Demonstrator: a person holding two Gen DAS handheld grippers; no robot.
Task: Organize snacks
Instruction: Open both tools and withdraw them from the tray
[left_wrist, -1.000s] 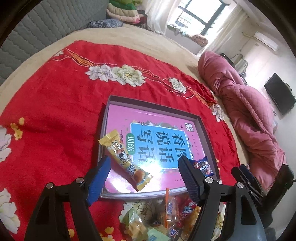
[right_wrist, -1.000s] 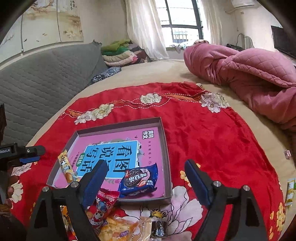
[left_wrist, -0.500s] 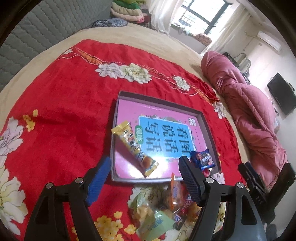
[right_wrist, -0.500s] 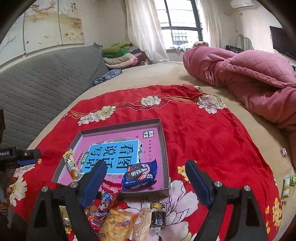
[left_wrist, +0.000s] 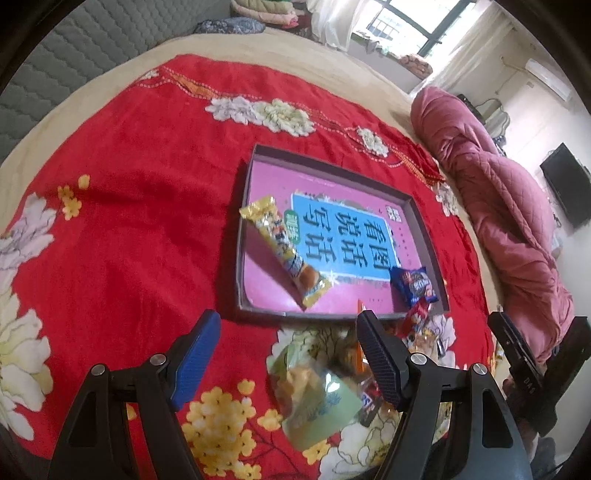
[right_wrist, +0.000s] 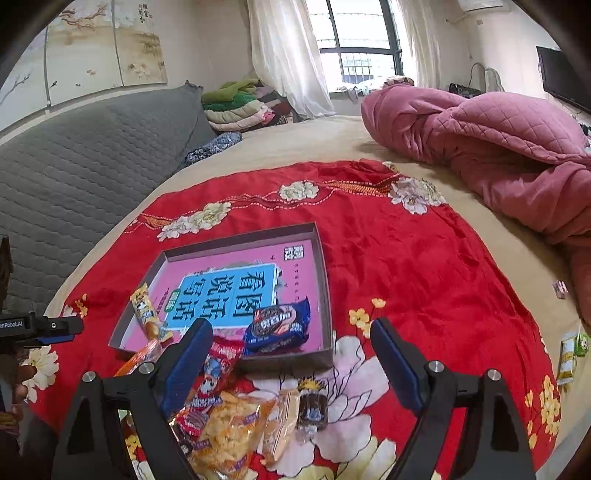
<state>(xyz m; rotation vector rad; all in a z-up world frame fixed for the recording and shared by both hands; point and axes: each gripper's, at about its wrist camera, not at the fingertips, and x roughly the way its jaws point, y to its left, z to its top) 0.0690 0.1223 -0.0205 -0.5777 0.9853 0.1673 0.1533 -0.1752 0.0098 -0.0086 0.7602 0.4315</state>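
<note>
A shallow box lid (left_wrist: 428, 236) with a pink printed floor is taken as the landmark; it is seen lying flat on a red flowered cloth (left_wrist: 129, 206) spread over the bed.

To the left of the lid, only the cloth is seen. The left gripper (left_wrist: 288, 354) is held above the cloth, just before the lid's near wall, with its blue pads spread wide and nothing between them.

Inside the lid, a long yellow snack bar (left_wrist: 284, 247) is laid slantwise along the left side, and a dark blue cookie pack (left_wrist: 413, 286) rests in the near right corner. A red packet (right_wrist: 218, 365) is propped over the near wall.

Just before the lid's near wall, a heap of loose snacks is gathered on the cloth: a pale green bag (left_wrist: 314, 402), a clear bag of yellow puffs (right_wrist: 229, 432) and a small dark wrapped sweet (right_wrist: 312, 408).

The right gripper (right_wrist: 291, 365) is held over that heap, its jaws also parted and empty.

Far right of the lid, a pink quilt (right_wrist: 498, 147) is bunched on the bed.
</note>
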